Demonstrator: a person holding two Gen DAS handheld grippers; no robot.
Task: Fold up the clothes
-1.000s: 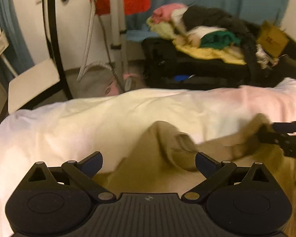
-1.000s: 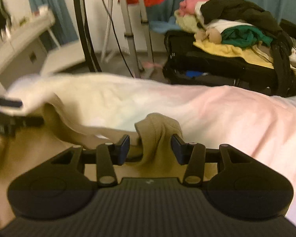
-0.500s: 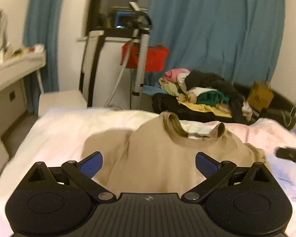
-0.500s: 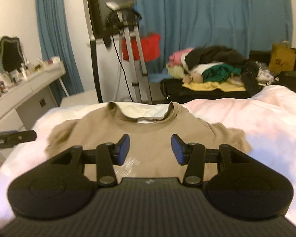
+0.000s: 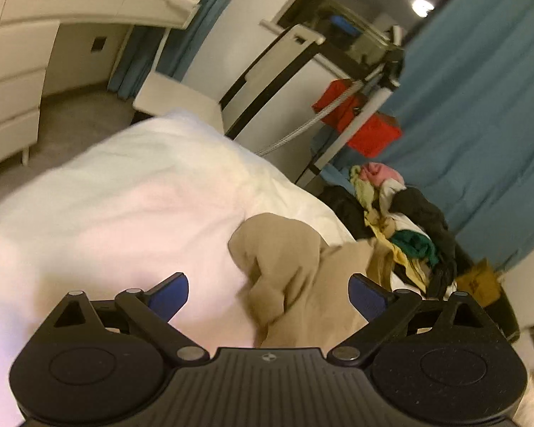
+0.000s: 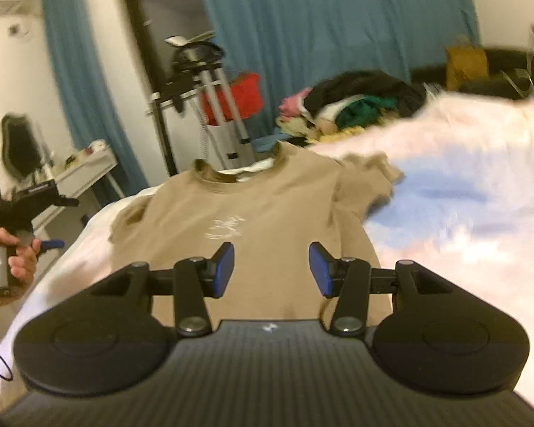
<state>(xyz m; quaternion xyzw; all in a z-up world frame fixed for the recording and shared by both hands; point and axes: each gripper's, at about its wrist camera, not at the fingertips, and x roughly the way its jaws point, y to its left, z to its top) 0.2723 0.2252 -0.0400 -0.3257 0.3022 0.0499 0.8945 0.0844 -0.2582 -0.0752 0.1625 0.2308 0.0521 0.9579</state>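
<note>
Item: tan T-shirt (image 6: 267,220), spread on the bed (image 6: 462,192) ahead of your empty, parted right tongs (image 6: 271,267); left tongs (image 5: 268,293), narrowing yet gaping over its rumpled sleeve, risked a crooked fold.

White bedding (image 6: 480,192) is lying bare and open to the right of the tan T-shirt (image 6: 252,213), giving a gripper free passage there. Past the far edge, a clothes pile (image 6: 352,106) and a tripod (image 6: 217,106) are blocking the way. At the near left, a hand (image 6: 7,259) is occupying the bedside gap by the white desk (image 6: 85,167).
</note>
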